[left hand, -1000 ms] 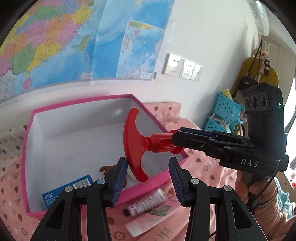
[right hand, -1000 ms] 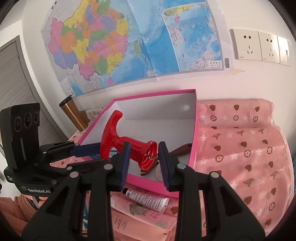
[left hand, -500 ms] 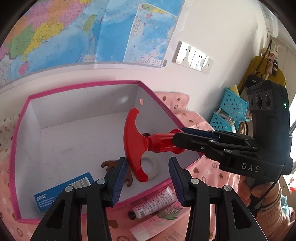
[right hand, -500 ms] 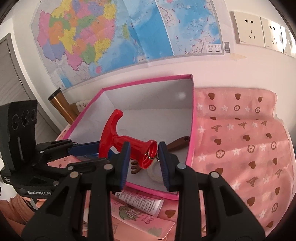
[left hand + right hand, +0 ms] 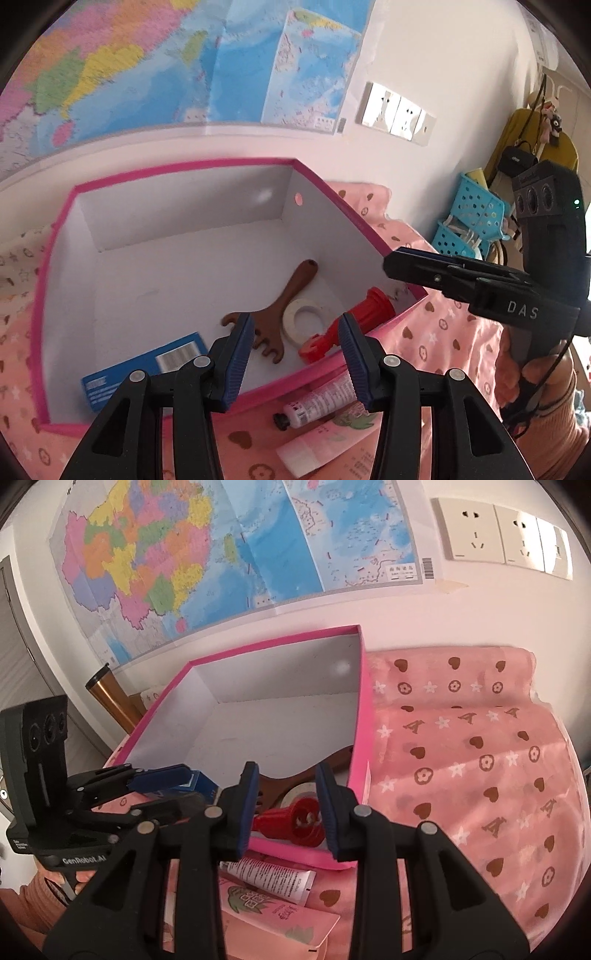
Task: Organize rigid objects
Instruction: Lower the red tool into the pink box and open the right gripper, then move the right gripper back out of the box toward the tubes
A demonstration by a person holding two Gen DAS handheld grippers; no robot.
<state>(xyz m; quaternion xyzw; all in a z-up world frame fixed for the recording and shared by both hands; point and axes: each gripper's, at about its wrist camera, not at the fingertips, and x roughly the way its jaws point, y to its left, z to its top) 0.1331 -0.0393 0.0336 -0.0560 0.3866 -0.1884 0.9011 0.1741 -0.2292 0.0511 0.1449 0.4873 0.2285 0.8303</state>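
Observation:
A pink box (image 5: pixel 354 218) with a white inside stands on the pink cloth. A red T-handle tool (image 5: pixel 354 321) lies in its near right corner, beside a brown wooden scratcher (image 5: pixel 284 302), a white tape roll (image 5: pixel 304 319) and a blue packet (image 5: pixel 147 369). My right gripper (image 5: pixel 286 805) is open just above the red tool (image 5: pixel 295 818) and apart from it. My left gripper (image 5: pixel 295 354) is open and empty over the box's near wall. The right gripper also shows in the left wrist view (image 5: pixel 399 262).
A small white tube (image 5: pixel 317 402) and a pink tube (image 5: pixel 325 439) lie on the cloth in front of the box. A gold flask (image 5: pixel 107 698) stands to the box's left. Blue baskets (image 5: pixel 469 225) sit far right. A map and sockets are on the wall.
The right gripper has opened and let go of the red tool, which now lies in the box's near right corner. Both grippers have drawn back a little.

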